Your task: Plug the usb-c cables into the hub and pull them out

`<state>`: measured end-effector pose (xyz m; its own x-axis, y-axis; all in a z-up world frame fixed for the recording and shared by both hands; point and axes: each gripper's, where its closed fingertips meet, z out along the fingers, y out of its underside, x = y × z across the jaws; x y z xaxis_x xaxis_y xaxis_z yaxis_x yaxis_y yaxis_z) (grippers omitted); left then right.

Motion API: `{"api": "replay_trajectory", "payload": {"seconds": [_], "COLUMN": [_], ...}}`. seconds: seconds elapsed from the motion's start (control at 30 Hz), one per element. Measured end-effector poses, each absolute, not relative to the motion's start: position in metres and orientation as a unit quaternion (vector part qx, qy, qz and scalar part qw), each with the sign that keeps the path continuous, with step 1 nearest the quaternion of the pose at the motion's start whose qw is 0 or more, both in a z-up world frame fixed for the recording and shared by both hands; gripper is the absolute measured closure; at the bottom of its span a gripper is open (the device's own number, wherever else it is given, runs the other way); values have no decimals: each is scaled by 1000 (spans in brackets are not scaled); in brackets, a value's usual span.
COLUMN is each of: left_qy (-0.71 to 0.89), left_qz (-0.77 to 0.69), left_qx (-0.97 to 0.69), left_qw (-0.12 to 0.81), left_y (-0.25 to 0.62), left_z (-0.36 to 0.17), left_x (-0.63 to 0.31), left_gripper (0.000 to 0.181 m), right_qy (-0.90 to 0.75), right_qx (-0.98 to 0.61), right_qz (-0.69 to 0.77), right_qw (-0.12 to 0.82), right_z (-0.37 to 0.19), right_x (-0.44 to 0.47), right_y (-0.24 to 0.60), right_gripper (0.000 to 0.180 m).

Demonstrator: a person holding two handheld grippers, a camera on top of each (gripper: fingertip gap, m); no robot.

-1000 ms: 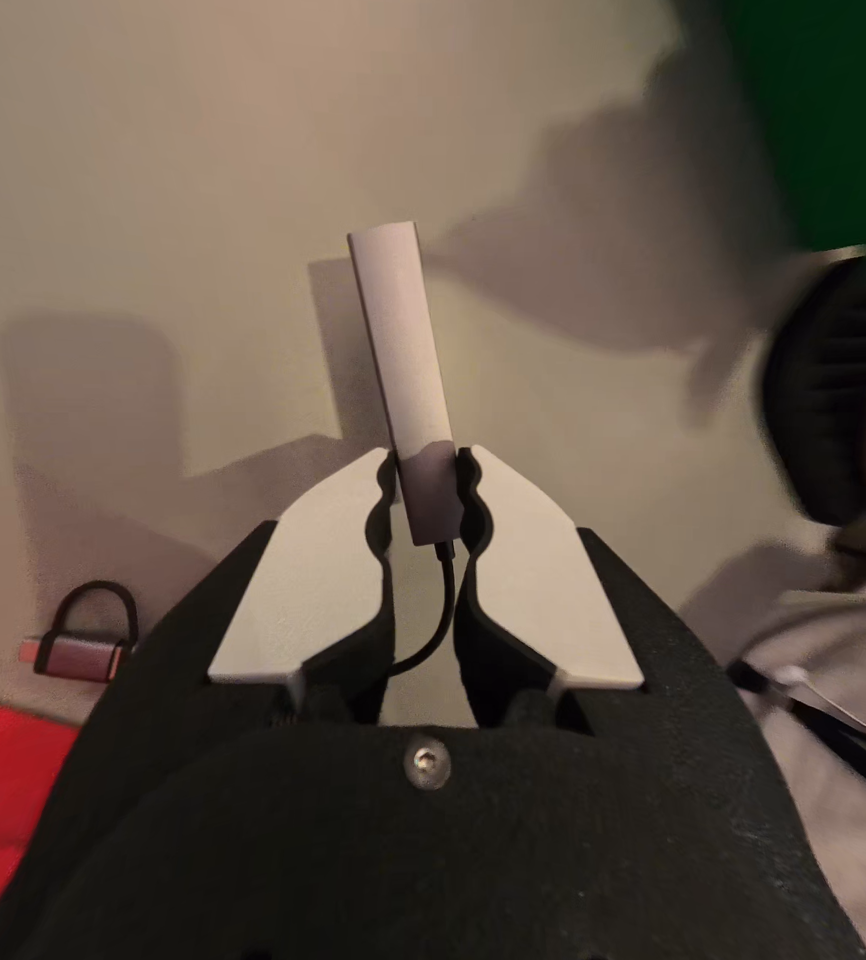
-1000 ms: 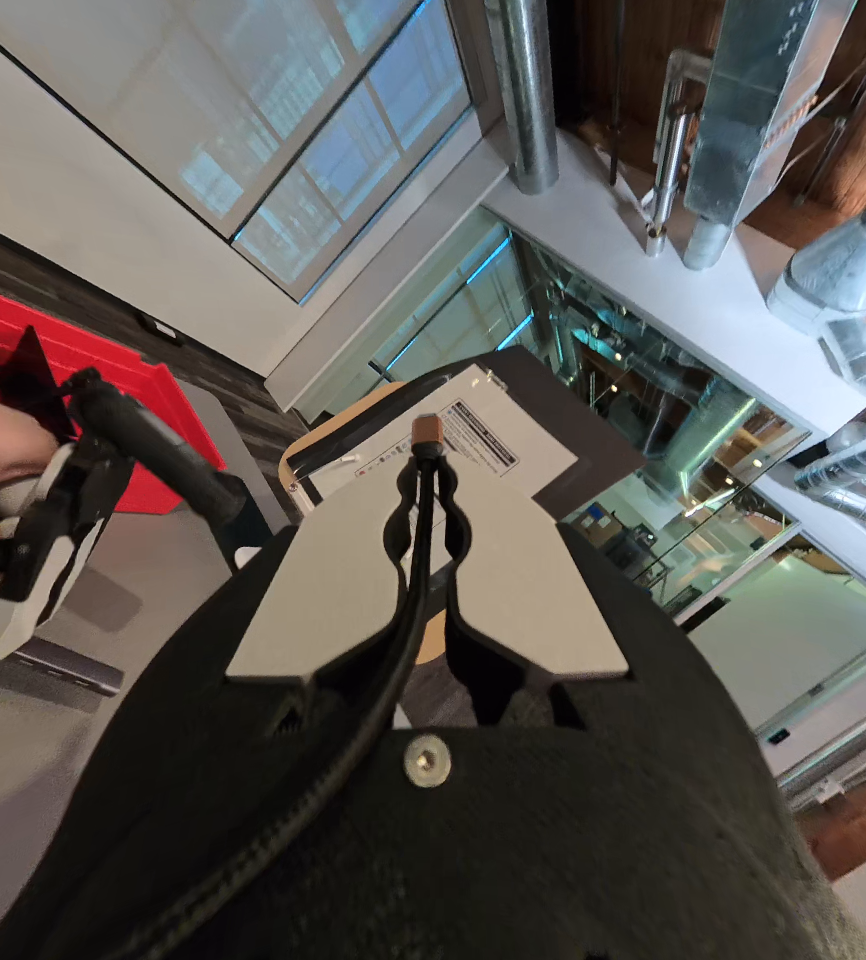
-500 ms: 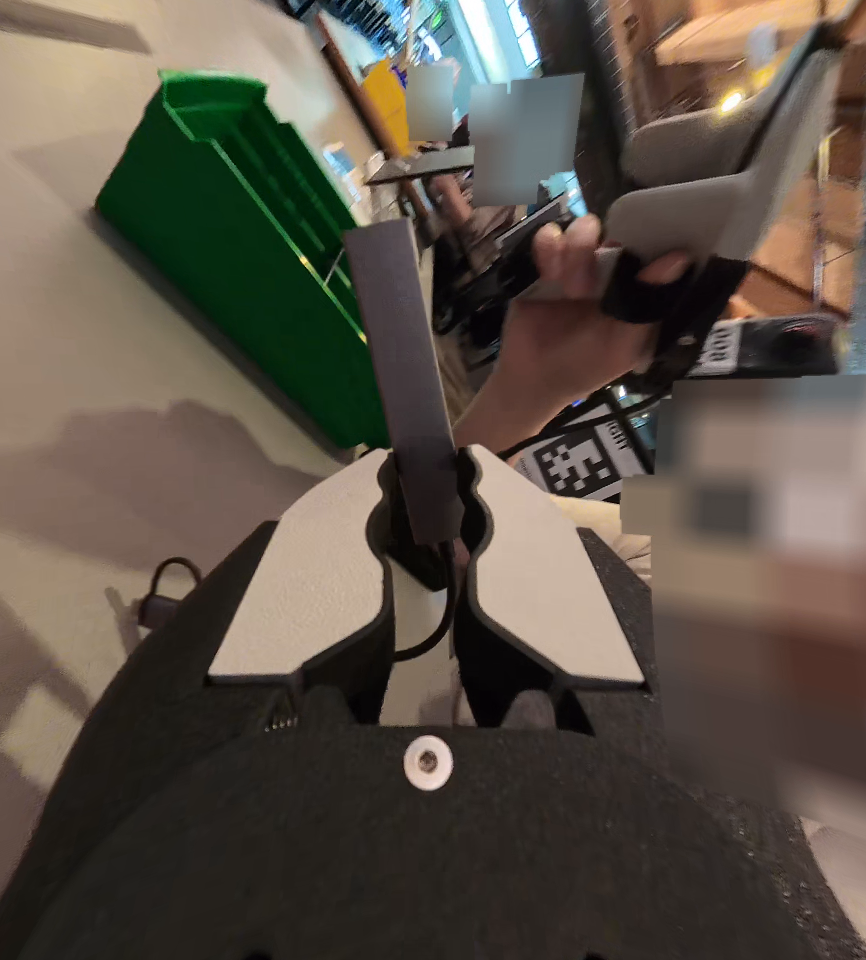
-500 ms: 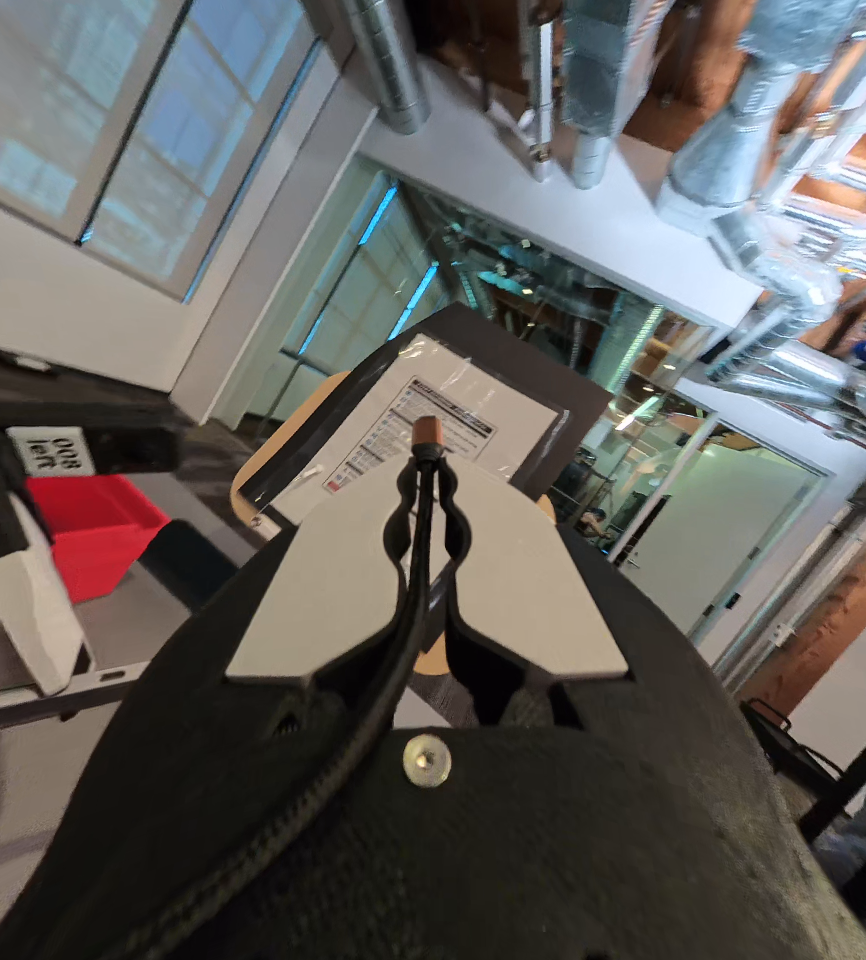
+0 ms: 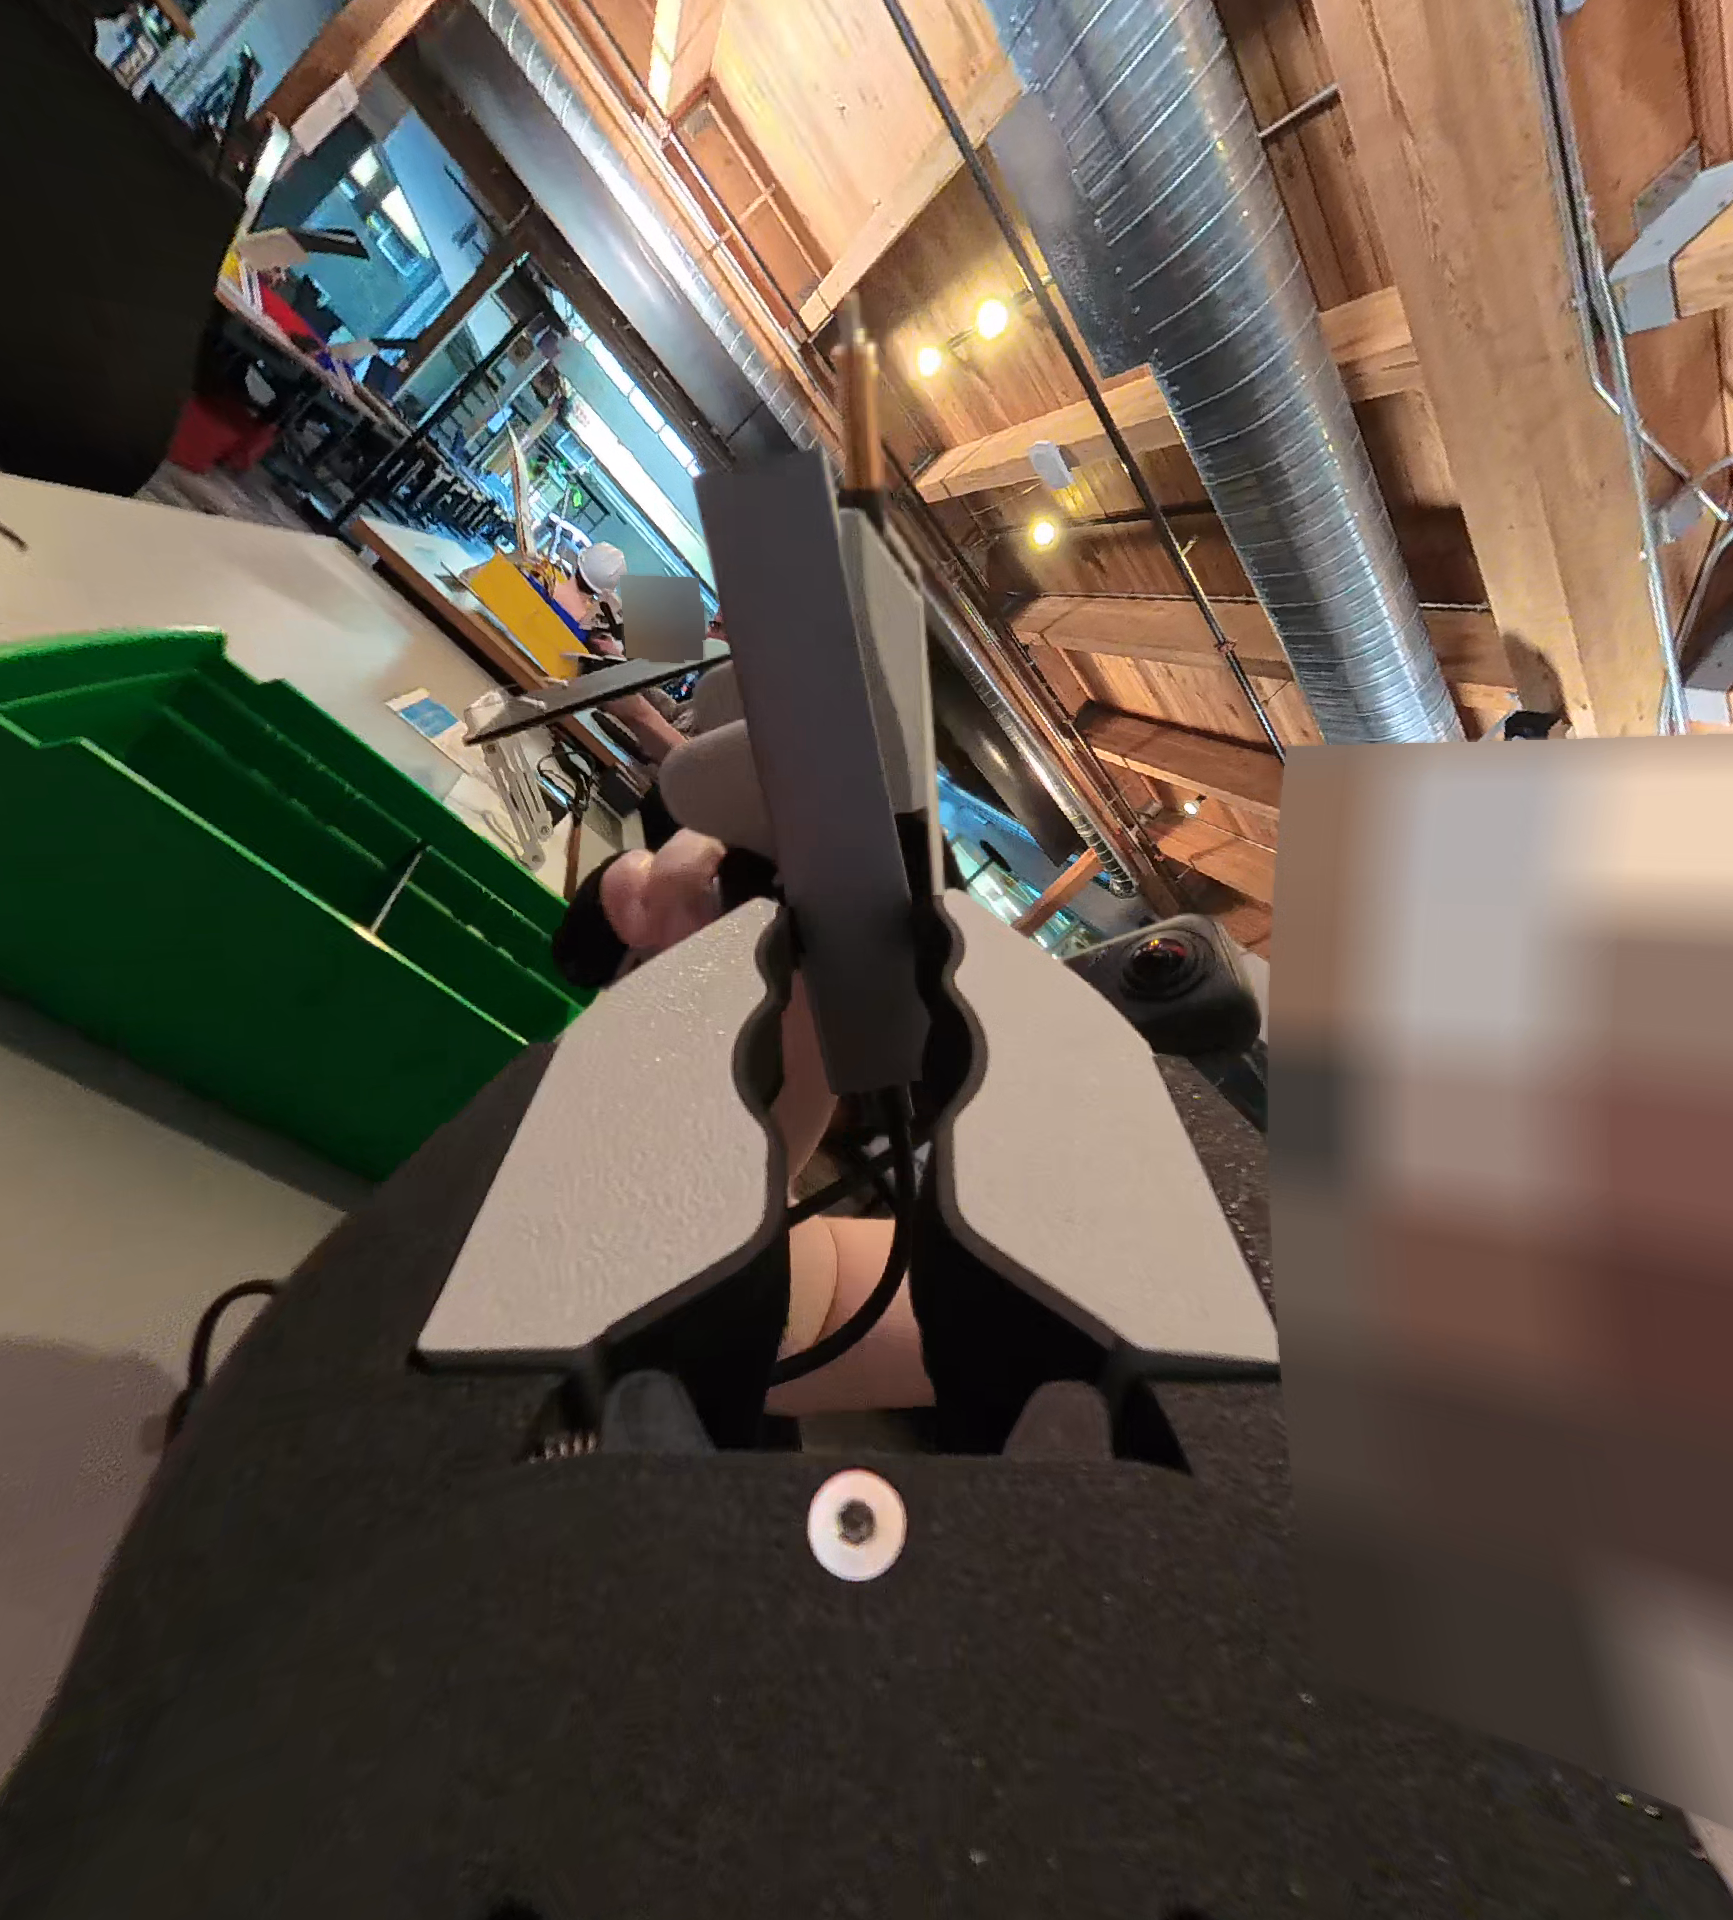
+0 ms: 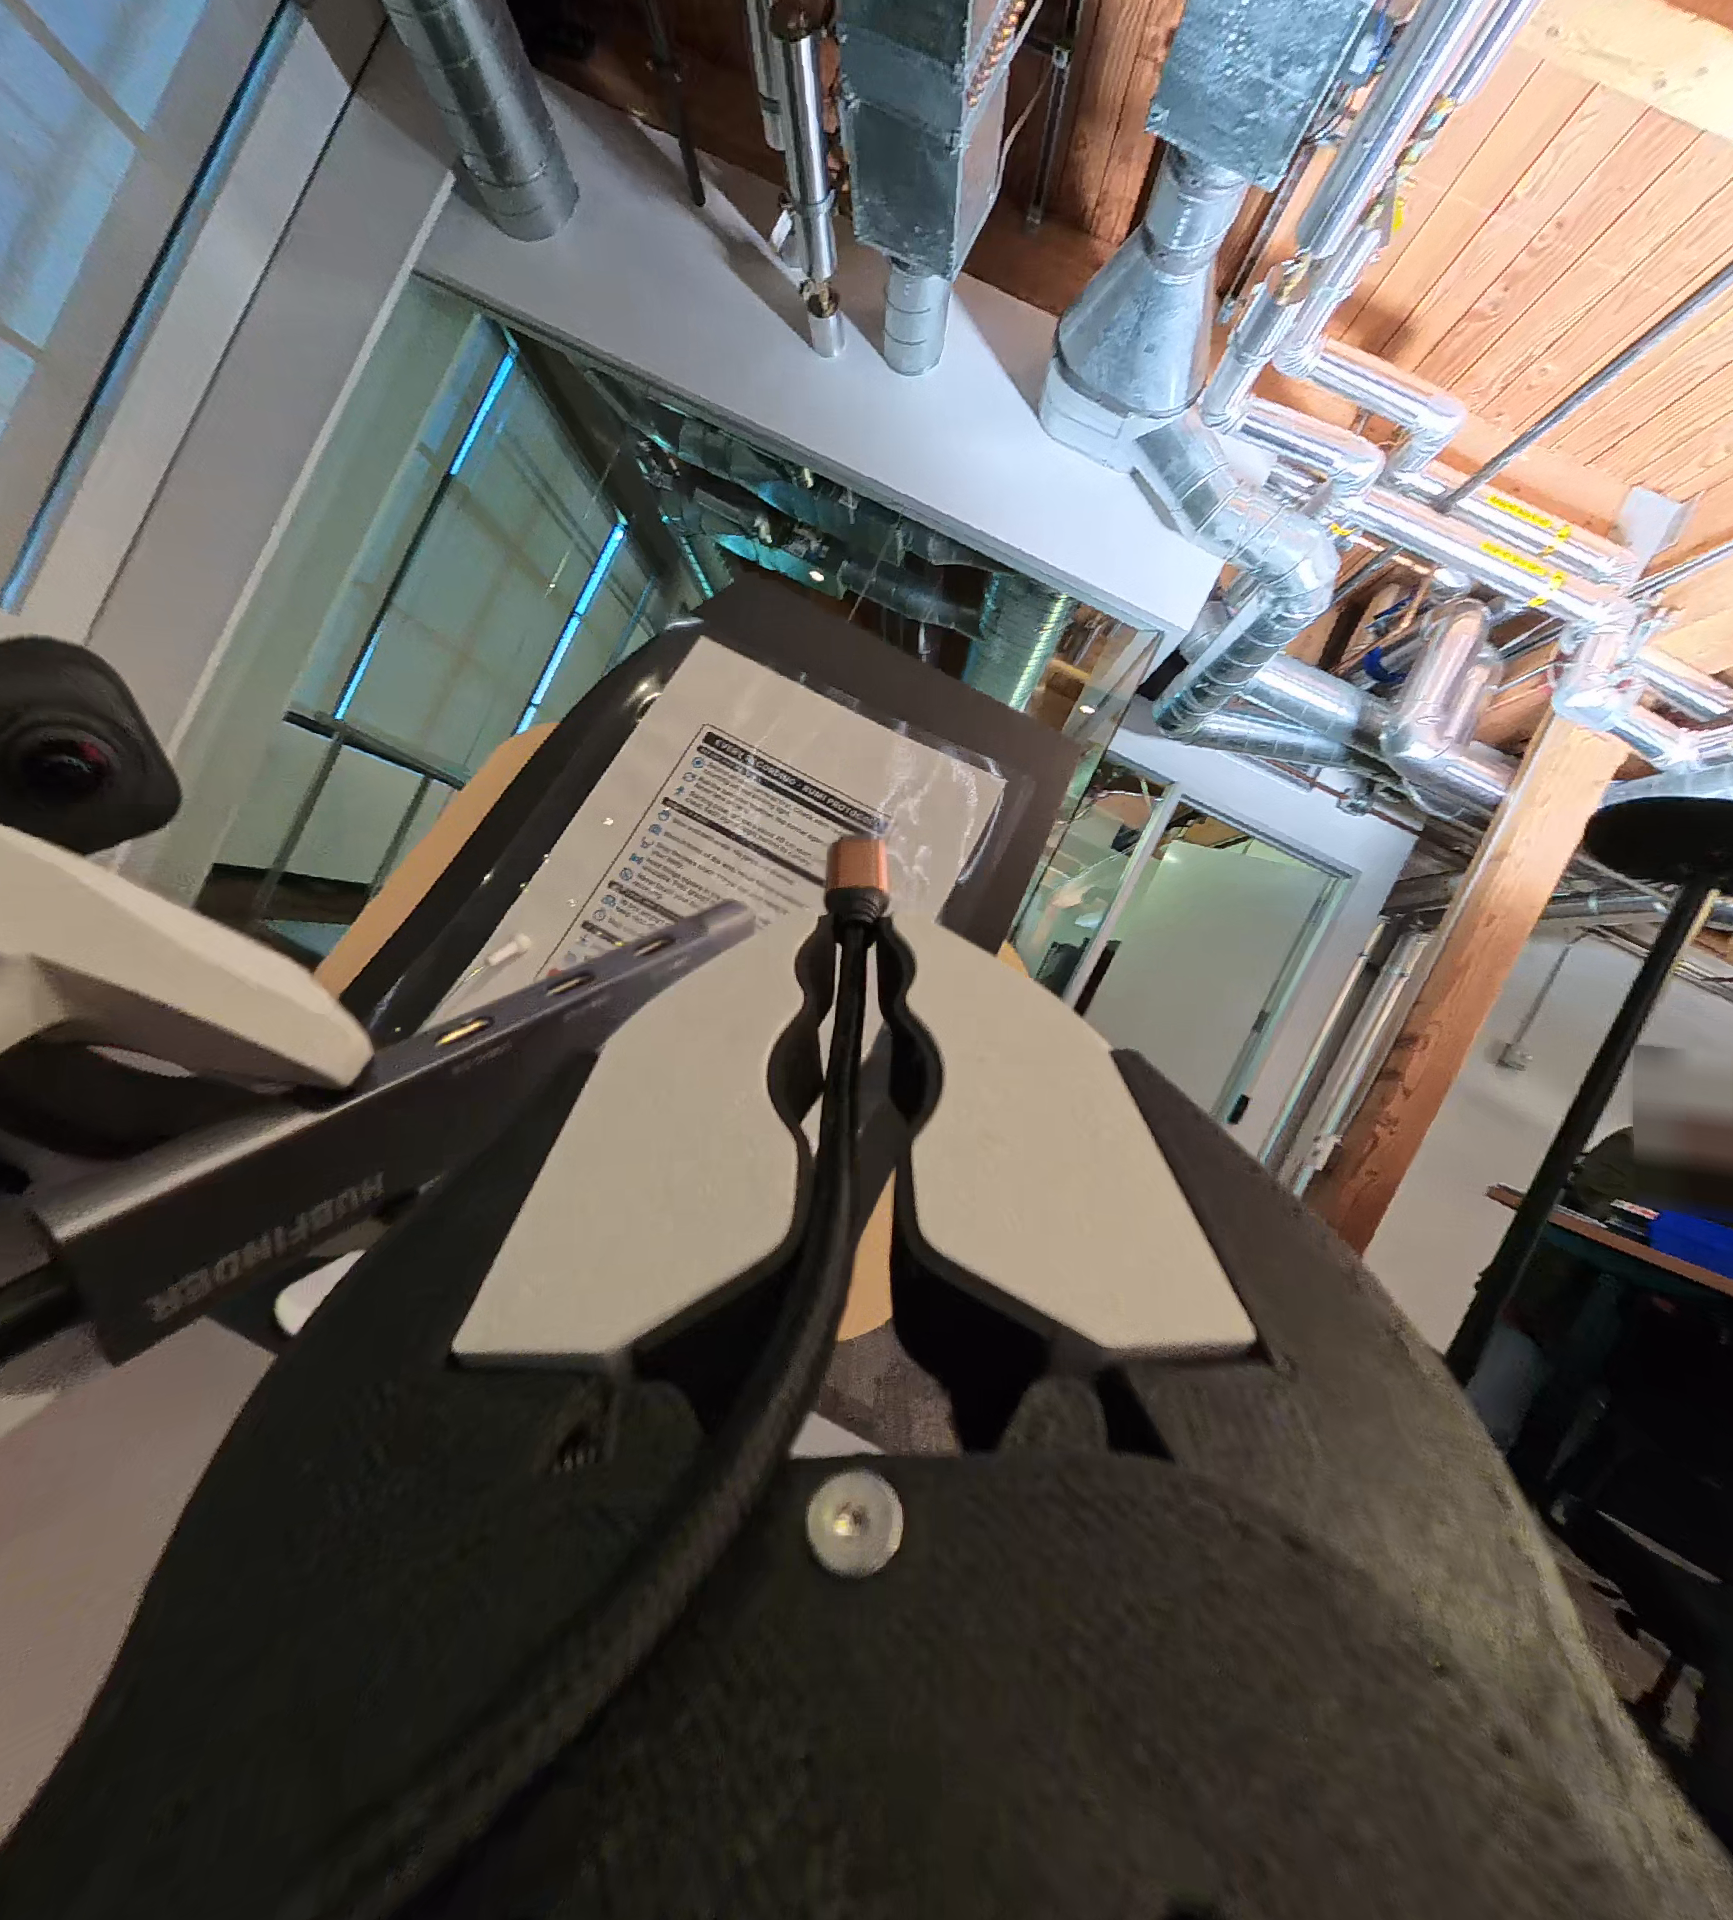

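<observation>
My left gripper (image 5: 857, 935) is shut on the lower end of a slim grey hub (image 5: 805, 769), which points up and away; its black lead hangs between the jaws. Behind the hub the right gripper's pale finger (image 5: 888, 665) shows, with a copper USB-C plug (image 5: 860, 416) sticking out past the hub's top. My right gripper (image 6: 857, 935) is shut on a black braided USB-C cable (image 6: 836, 1101), its copper plug (image 6: 857, 868) just beyond the fingertips. In the right wrist view the hub (image 6: 488, 1029) lies close on the left, port side towards me, held by the left gripper's finger (image 6: 145, 977).
A green bin (image 5: 176, 831) with dividers stands on the pale table (image 5: 62, 1195) at the left. A hand holds the right gripper behind the hub (image 5: 654, 883). A framed printed sheet (image 6: 758, 821) stands ahead in the right wrist view. Both views tilt up to the ceiling pipes. The tips of one gripper are about 8 centimetres away from the tips of the other.
Both grippers have been lifted off the table and tilted upward. The hub and the cable plug have come close together, side by side.
</observation>
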<state>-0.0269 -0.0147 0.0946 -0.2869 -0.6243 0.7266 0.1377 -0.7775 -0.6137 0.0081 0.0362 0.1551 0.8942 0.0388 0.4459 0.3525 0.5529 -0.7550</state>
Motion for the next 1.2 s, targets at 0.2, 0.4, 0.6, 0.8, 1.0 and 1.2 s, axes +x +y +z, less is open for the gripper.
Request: {"api": "replay_trajectory", "payload": {"seconds": [0.2, 0.4, 0.6, 0.8, 1.0, 1.2], "left_qy": [240, 254, 278, 292, 296, 300], "left_qz": [-764, -754, -745, -755, -766, -736], "left_qx": [-536, -534, -534, -521, -498, -511], "left_qw": [267, 286, 287, 271, 280, 326], "left_y": [-26, -30, -40, -49, -55, -46], "left_z": [103, 106, 109, 113, 116, 113], "left_x": [-16, -13, -10, -8, -5, -6], "left_gripper": [159, 158, 158, 158, 158, 158], "right_qy": [-205, -207, -217, -225, -223, -238], "right_qx": [-449, -435, -403, -375, -358, -354], "right_qz": [-107, -100, -82, -63, -50, -114], "right_qw": [863, 870, 885, 897, 905, 897], "right_z": [154, 159, 166, 170, 174, 172], "right_x": [4, 4, 1, -1, 0, 0], "right_y": [33, 28, 16, 6, 0, 6], "right_gripper": [172, 172, 172, 172, 172, 172]}}
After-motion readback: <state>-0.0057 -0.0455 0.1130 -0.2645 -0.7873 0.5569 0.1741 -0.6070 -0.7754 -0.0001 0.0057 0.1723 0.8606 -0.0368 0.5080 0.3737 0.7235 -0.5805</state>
